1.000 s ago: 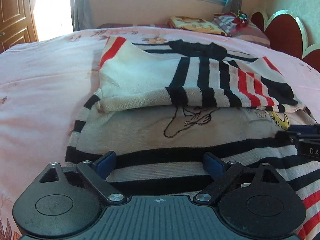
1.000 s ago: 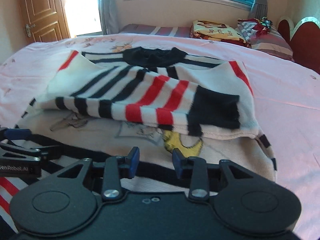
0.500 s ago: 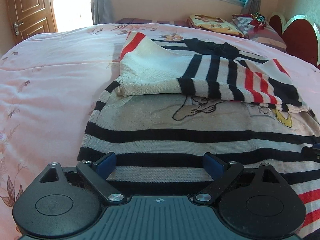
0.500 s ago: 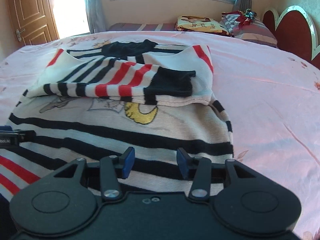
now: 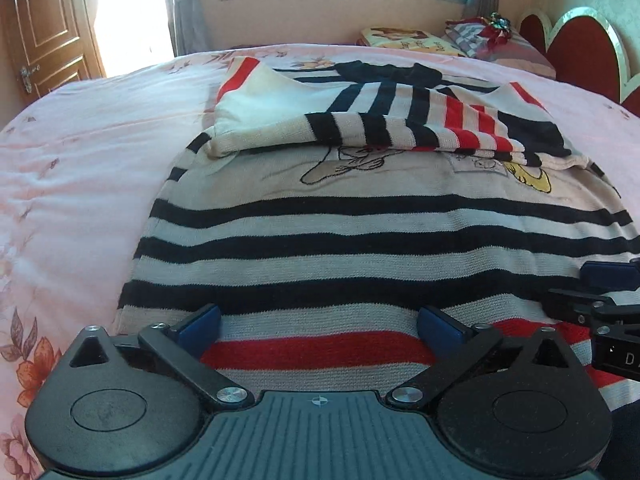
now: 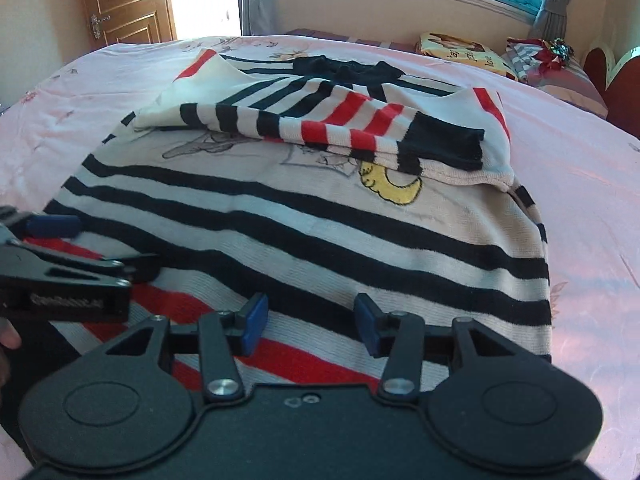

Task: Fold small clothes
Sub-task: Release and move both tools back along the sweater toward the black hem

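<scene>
A small cream sweater (image 5: 360,236) with black and red stripes and a cartoon print lies flat on the pink bed; it also shows in the right wrist view (image 6: 320,224). Both sleeves (image 5: 400,128) are folded across its chest. My left gripper (image 5: 318,326) is open and empty, low over the hem's left part. My right gripper (image 6: 311,322) is open and empty over the hem's right part. Each gripper shows at the edge of the other's view: the right one (image 5: 600,300), the left one (image 6: 72,264).
The pink floral bedsheet (image 5: 80,168) surrounds the sweater. Pillows (image 5: 412,38) and a red headboard (image 5: 580,56) lie at the far right. A wooden door (image 6: 120,0) and a window are behind the bed.
Both grippers have drawn back toward the sweater's hem, so more of the lower stripes and the red band show. The right gripper's jaws have opened wider. The sweater has not moved.
</scene>
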